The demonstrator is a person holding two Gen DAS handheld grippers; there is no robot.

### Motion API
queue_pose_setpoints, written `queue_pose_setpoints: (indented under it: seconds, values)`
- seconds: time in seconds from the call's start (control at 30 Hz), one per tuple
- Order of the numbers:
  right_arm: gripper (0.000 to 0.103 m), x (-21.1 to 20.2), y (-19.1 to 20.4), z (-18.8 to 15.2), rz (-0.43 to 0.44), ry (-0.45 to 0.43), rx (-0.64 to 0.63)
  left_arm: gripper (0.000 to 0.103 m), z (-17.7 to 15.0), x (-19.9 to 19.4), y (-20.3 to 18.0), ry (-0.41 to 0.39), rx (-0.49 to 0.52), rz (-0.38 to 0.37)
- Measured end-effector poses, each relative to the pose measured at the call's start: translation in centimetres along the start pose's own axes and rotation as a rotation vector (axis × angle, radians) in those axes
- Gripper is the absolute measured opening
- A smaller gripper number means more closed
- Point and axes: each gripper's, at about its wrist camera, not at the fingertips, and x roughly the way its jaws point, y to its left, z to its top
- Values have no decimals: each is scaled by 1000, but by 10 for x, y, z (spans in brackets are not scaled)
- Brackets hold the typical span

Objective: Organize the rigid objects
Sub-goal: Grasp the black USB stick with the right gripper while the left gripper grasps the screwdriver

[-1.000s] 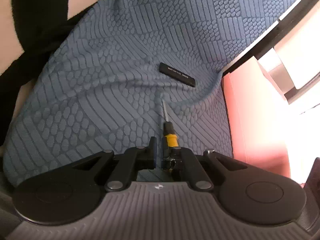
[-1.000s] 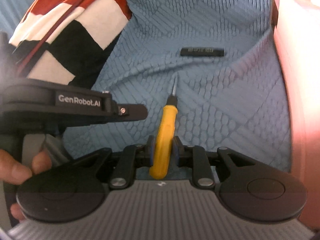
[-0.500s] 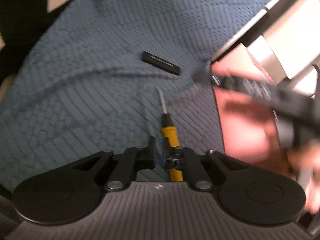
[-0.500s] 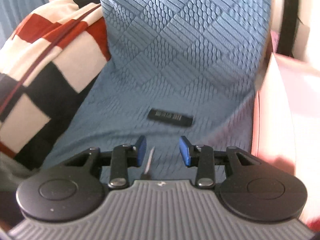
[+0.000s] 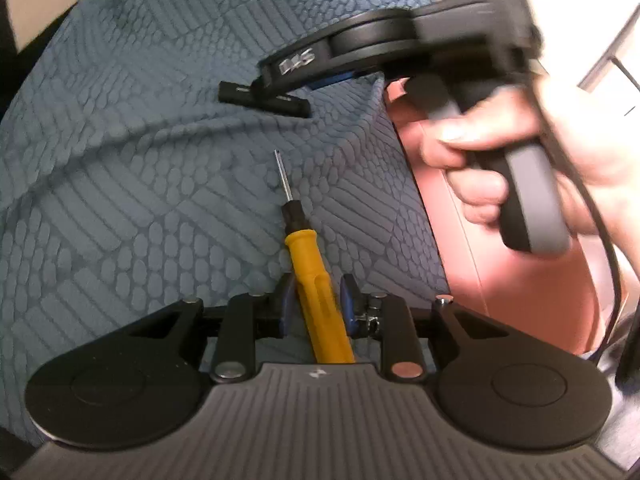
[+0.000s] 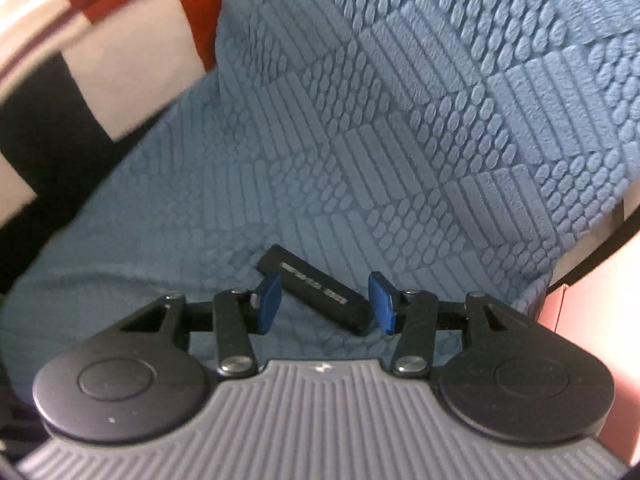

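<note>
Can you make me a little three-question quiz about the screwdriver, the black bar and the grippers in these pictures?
1. True or false: the yellow screwdriver lies between the fingers of the left gripper.
2. What lies between the open fingers of the right gripper? A) a spoon B) the black bar C) a red ball
3. Fill in: both things lie on a textured ____ cloth.

Key: 1 true; 2 B; 3 blue.
</note>
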Motion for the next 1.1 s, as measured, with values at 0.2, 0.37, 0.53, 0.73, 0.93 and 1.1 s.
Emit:
queue_pose_setpoints:
  seconds: [0.2, 0.37, 0.53, 0.73, 0.93, 1.1]
  values:
    - [51, 17, -5, 0, 8, 25, -33, 27, -1, 2, -3, -7, 44, 16]
    - [50, 18, -2, 1, 36, 48, -33, 27, 2, 9, -10, -6, 91, 17]
    - [30, 11, -2, -1, 12, 79, -31, 29, -1, 13, -24, -16, 203, 69]
    - [28, -1, 1, -6, -35, 71, -14, 25, 0, 5, -11, -18, 148, 84]
    - [27, -23, 2, -15, -37, 54, 44, 22, 5, -16, 14, -57, 43, 98]
    - [26, -42, 12, -29, -47, 68, 86, 22, 10, -34, 32, -97, -35, 99]
